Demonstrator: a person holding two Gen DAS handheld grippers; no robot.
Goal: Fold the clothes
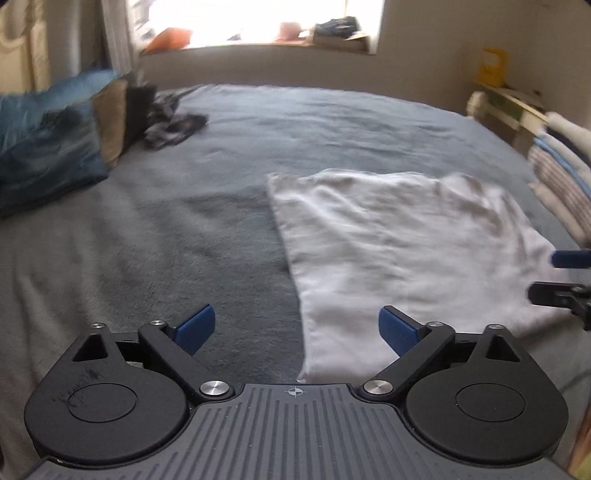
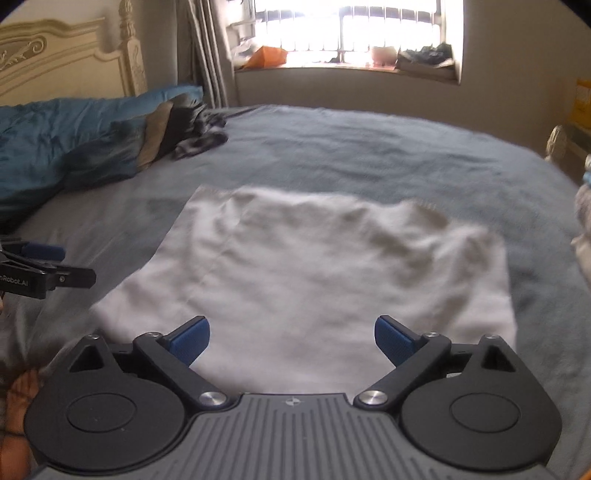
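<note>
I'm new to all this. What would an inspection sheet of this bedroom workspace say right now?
Surface: grey bedspread, rumpled.
Job's things: white garment lying spread out, wrinkled.
Clutter: dark patterned clothes beside blue pillows; folded stack at the bed's edge.
Grippers: left gripper and right gripper both open, holding nothing.
Cables: nothing seen.
Surroundings: barred window, cluttered sill, cream headboard.

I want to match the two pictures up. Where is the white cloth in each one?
Left wrist view: the white cloth lies on the right half, spread on the grey bed, reaching down beside the left tool.
Right wrist view: the white cloth lies in the middle, straight ahead of the right tool.
Shared landmark: the bright window at the top of both.
</note>
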